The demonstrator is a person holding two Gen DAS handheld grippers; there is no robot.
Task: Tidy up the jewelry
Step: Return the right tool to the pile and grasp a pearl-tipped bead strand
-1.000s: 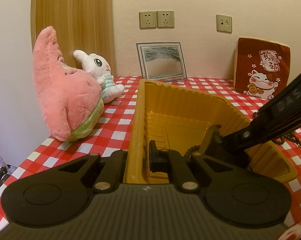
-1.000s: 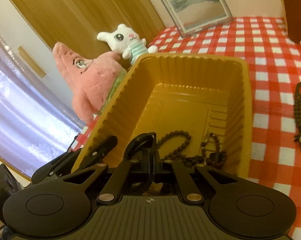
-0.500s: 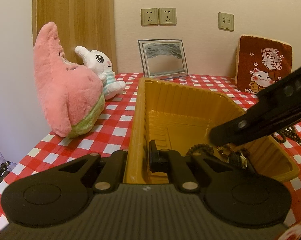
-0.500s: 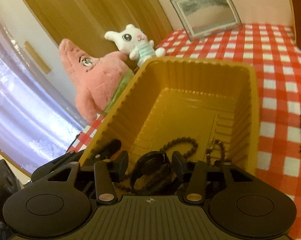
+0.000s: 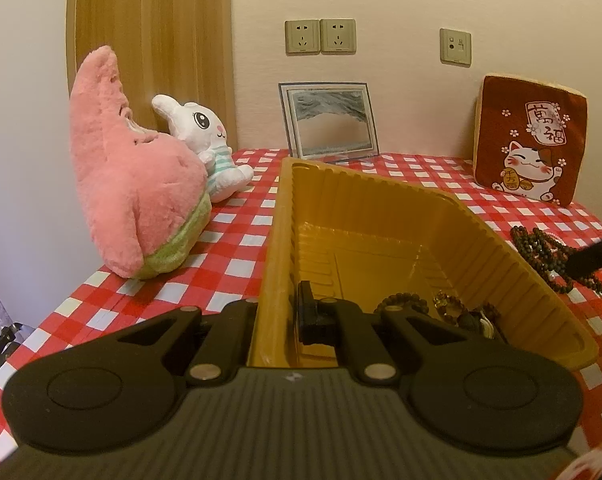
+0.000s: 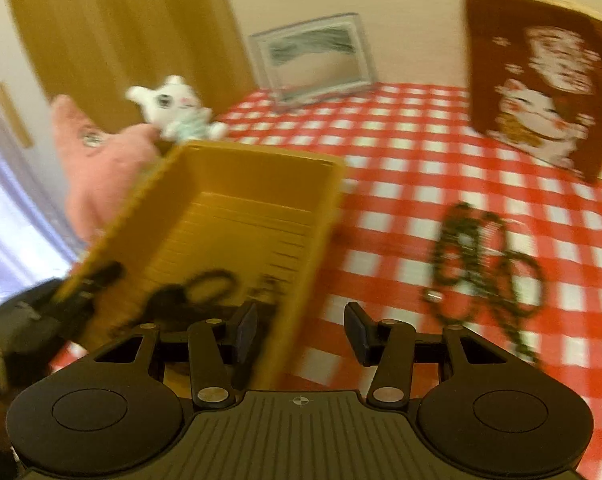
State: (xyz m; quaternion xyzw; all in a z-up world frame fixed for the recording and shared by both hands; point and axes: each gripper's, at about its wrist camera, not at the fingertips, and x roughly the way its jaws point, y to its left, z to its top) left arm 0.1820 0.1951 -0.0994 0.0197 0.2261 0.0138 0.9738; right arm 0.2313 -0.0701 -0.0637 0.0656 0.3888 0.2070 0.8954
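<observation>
1. Running lengthwise away from both cameras, the yellow tray (image 5: 385, 216) sits on the checked tablecloth (image 5: 245, 240), its long axis aimed at the framed picture (image 5: 328, 119) by the wall.
2. Beads (image 5: 405, 302) and a few small pieces lie at the tray's near end; the far end is bare.
3. Left gripper (image 5: 277, 320) is clamped on the tray's near left wall, one finger inside, one outside.
4. Right gripper (image 6: 301, 330) stands partly spread with nothing between its fingers, straddling the tray's near right corner.
5. Right of the tray, a dark bead necklace (image 6: 485, 268) is heaped on open cloth, clear room all round it.
6. Left of the tray, the pink plush (image 5: 137, 192) and white bunny (image 5: 205, 140) crowd that edge.
7. The right view is smeared by blur; the tray's small pieces are hard to make out, and the left gripper's own body covers the tray's near rim.
</observation>
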